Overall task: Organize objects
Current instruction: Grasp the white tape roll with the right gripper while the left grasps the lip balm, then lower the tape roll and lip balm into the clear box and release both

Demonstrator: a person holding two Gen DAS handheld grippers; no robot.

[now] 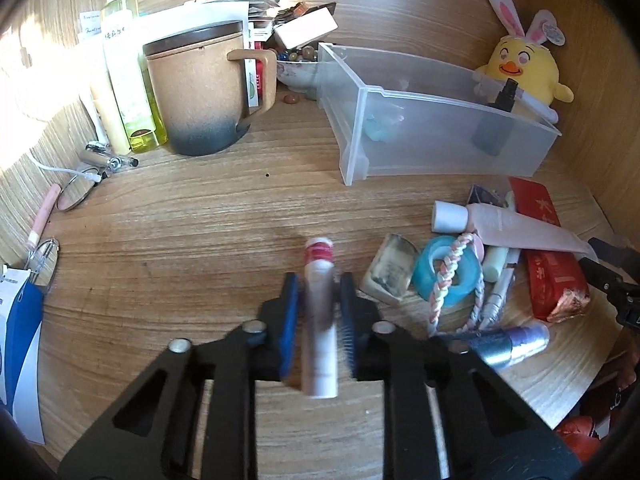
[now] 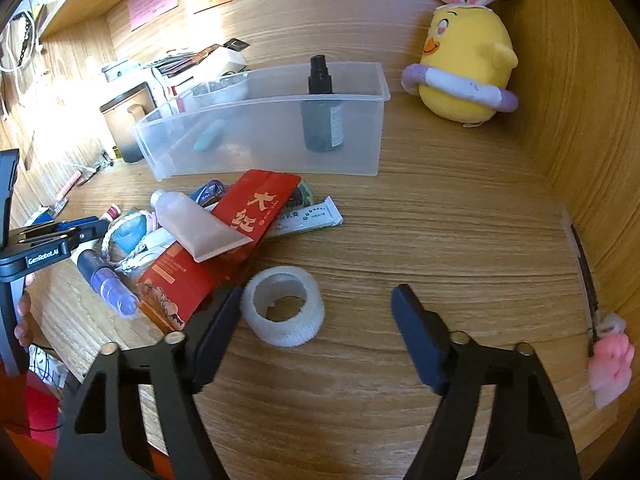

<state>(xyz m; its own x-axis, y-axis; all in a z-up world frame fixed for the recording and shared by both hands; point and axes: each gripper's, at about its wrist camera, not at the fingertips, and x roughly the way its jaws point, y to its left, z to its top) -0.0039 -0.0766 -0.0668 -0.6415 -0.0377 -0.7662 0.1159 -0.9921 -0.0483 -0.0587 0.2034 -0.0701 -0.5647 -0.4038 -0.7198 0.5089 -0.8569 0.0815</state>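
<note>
A: What has been put away so far?

B: Two things are seen inside the clear bin (image 2: 256, 136): a small teal item (image 2: 209, 139) toward its left end and a dark spray bottle (image 2: 321, 110) standing toward its right end.

A: And what is left?

B: Most of it, by the look of things. In front of the bin, a heap is spread on the surface (image 2: 420, 232): a blue tape roll (image 1: 448, 270), a pale tube (image 2: 192, 224), red packets (image 2: 244, 224), a purple bottle (image 2: 106, 280).

A: What is being handled?

B: Left of the heap, a white stick with a red band (image 1: 319, 280) is gripped by the closed jaws of the left gripper (image 1: 318, 296). Right of the heap, a white fabric-tape roll (image 2: 284, 306) lies between the parted jaws of the right gripper (image 2: 318, 300), close by the left jaw; no grip is made yet.

A: So the stage is judged early?

B: Yes, with both pieces still to be carried to the bin.
</note>
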